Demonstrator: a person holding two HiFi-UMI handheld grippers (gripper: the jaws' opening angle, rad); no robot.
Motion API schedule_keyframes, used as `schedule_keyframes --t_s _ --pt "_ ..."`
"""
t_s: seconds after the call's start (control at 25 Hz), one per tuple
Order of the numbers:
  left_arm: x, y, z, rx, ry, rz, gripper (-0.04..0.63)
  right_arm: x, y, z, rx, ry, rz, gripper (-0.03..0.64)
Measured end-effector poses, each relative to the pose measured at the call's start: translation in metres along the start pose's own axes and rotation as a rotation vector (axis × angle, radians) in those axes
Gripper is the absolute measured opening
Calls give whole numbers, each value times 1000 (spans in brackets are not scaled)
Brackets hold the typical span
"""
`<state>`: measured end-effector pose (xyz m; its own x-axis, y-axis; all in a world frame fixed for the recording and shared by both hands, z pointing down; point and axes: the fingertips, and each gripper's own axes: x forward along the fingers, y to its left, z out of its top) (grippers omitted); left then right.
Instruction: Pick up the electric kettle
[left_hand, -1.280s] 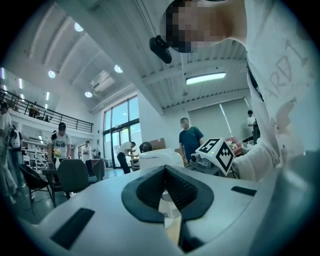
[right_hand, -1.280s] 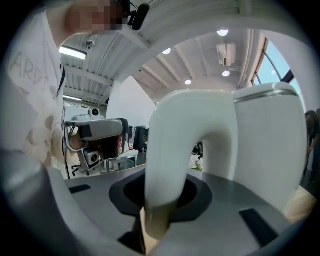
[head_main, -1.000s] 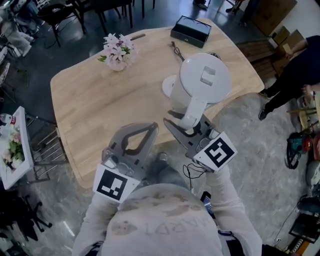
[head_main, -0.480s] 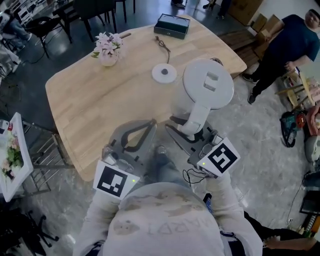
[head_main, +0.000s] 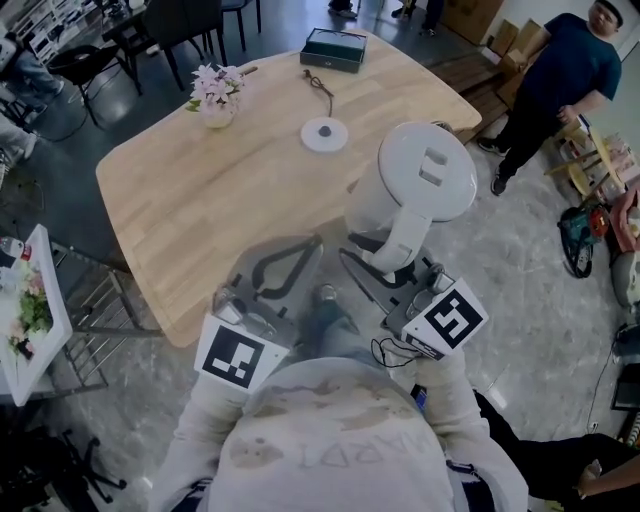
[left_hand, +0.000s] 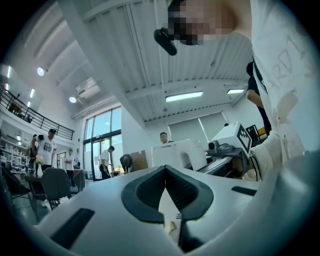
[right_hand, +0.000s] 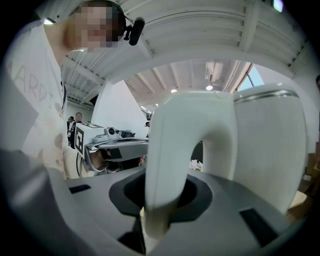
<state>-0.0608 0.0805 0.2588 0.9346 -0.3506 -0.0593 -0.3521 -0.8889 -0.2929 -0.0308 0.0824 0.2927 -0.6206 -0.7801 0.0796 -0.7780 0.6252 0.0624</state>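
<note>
Head view: task judged essentially complete. Electric kettle (head_main: 415, 185) was clear of the table (head_main: 190, 210), held in the air close to the operator's chest, over the table's near-right edge. Its round power base (head_main: 324, 133) sat bare further back on the tabletop, well apart from the kettle. The cord (head_main: 318, 82) trailed from it toward a black box (head_main: 335, 48) at the far edge. Nothing was left of the pick-up proper. Remaining, in my judgement: only to keep the load steady, since the whole weight hung from one handle.

Tongs, R: right gripper (head_main: 388, 268) was clamped on the kettle handle (right_hand: 172, 150), low on the loop. Right gripper view showed the jaws held part-spread by the handle's width, w/ the kettle body upright just beyond. Grip appeared firm, though pad contact was partly hidden by the handle itself.

Tongs, L: left gripper (head_main: 285, 270) was empty, alongside the R unit and not touching the kettle. Left gripper view showed the jaw tips pressed together w/ nothing between them.
</note>
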Motion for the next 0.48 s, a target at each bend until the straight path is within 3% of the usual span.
schedule_keyframes --t_s 0.48 --pt "-13 -4 9 5 -9 1 11 -1 16 12 -21 -17 1 84"
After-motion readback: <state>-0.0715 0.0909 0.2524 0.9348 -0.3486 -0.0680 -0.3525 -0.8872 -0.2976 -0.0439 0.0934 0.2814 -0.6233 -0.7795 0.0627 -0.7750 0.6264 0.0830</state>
